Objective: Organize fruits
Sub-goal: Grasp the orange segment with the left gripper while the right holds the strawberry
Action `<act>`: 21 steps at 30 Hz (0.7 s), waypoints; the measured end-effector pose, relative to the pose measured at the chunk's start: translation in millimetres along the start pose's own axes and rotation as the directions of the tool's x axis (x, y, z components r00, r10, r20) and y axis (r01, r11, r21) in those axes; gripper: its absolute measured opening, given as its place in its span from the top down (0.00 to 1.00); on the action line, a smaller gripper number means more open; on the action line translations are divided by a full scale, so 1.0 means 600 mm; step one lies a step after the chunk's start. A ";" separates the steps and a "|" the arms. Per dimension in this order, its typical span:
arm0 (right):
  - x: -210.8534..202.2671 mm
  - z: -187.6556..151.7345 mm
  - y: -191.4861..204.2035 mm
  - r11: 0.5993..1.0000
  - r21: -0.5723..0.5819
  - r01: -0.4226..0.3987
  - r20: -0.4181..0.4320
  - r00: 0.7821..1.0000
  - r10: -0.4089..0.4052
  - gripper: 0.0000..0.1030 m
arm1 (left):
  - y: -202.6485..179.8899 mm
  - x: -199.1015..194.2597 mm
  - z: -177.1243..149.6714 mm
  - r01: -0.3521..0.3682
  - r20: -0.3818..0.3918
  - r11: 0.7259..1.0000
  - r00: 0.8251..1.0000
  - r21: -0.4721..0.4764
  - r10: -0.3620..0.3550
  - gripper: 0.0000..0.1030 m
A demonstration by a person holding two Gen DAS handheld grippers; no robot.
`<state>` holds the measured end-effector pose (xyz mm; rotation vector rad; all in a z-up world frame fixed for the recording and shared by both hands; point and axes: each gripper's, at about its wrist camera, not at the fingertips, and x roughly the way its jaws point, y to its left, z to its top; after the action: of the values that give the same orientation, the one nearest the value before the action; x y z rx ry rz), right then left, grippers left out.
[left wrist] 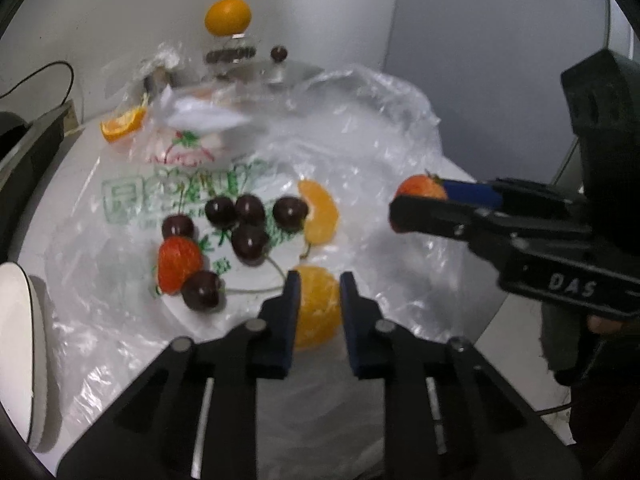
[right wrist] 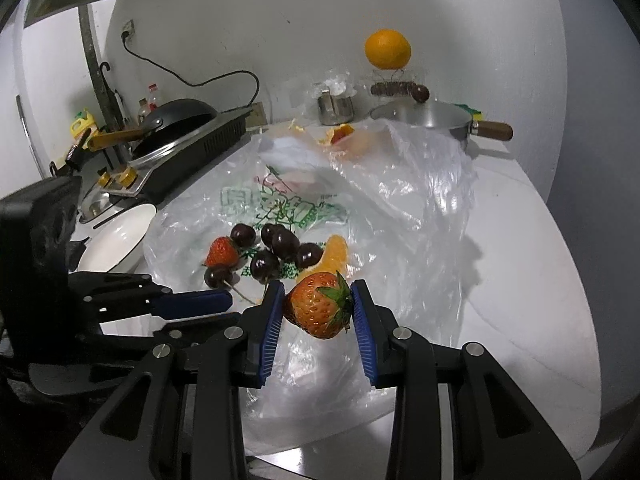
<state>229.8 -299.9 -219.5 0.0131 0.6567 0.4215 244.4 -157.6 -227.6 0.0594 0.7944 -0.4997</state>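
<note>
**Red strawberry gripped on the right; orange piece between the left fingers**

Red-orange strawberry (right wrist: 320,305) sits clamped between the blue pads of the right gripper (right wrist: 318,308), leafy cap turned toward the right pad, lifted clear of the clear plastic bag (right wrist: 420,208). In the left wrist view the same berry (left wrist: 420,187) is half hidden behind the right gripper's (left wrist: 424,200) black finger.

Left gripper (left wrist: 318,296): fingers narrowly apart, straddling a peeled orange piece (left wrist: 318,306) lying on the bag near the counter's front edge. Whether the pads touch it cannot be told; its lower part is cut off by the fingers.

On the bag's middle, over the green print: a cluster of dark cherries (left wrist: 250,216), a second strawberry (left wrist: 178,266) at the cluster's left, an orange segment (left wrist: 322,214) at its right. Another orange wedge (left wrist: 122,124) lies toward the counter's back-left, partly under crumpled plastic.

Back edge: a whole orange (right wrist: 387,49) perched on a blurred stand, details unreadable; a lidded pan (right wrist: 424,118) with wooden handle. White bowl (right wrist: 120,240) at the left edge, cut off by the left gripper (right wrist: 192,304).
</note>
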 end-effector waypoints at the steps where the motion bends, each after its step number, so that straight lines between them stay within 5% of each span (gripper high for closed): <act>1: -0.002 0.004 0.002 1.000 -0.004 0.004 0.004 1.000 -0.004 0.65 | 0.000 -0.002 0.002 0.004 0.006 1.000 1.000 0.002 -0.004 0.87; 7: -0.009 0.008 0.003 1.000 -0.011 0.019 0.012 1.000 -0.019 0.65 | -0.006 0.015 -0.003 0.007 -0.035 1.000 0.999 0.024 -0.006 0.85; 14: -0.010 0.000 -0.006 1.000 0.004 0.022 0.001 1.000 -0.022 0.65 | -0.005 0.028 -0.006 -0.086 -0.050 0.996 0.995 0.037 0.087 0.47; 21: -0.005 -0.003 -0.012 1.000 0.015 0.007 0.002 1.000 -0.007 0.65 | -0.008 0.056 -0.016 -0.049 -0.102 0.997 0.993 0.061 0.055 0.49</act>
<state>229.2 -308.0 -220.0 0.0251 0.6574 0.4097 255.7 -173.1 -257.0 0.1611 0.8775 -0.4730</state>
